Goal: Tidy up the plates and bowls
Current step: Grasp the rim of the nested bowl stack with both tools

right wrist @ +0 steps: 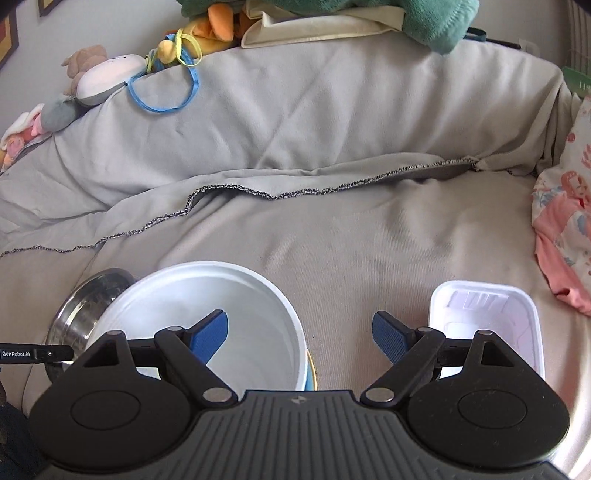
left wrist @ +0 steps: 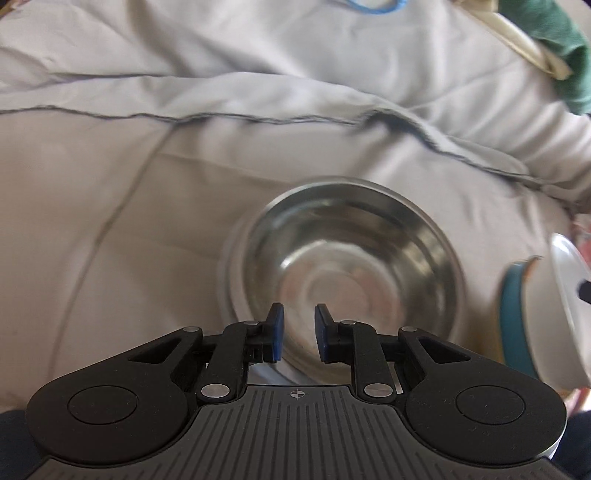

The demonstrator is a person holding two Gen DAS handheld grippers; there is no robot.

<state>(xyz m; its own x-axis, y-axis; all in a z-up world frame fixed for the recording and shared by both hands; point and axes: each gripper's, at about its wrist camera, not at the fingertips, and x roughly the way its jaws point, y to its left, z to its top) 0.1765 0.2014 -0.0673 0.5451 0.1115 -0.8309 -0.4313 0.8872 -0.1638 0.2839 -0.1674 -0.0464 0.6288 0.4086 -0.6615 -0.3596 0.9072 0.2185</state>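
Observation:
A steel bowl (left wrist: 347,266) lies on the grey sofa cover, in front of my left gripper (left wrist: 298,334). The left jaws stand a little apart over the bowl's near rim, holding nothing. The bowl also shows at the left of the right wrist view (right wrist: 79,314). A white bowl (right wrist: 207,317) with a teal outer band sits beside it, under my right gripper (right wrist: 300,338), which is wide open and empty. The left pad (right wrist: 208,338) hangs over the white bowl's inside. The white bowl also shows at the right edge of the left wrist view (left wrist: 543,314).
A white rectangular plastic tub (right wrist: 487,325) lies to the right of the white bowl. Soft toys (right wrist: 107,74) and a green cloth (right wrist: 424,18) sit on the sofa back. A pink patterned cushion (right wrist: 569,221) is at the right.

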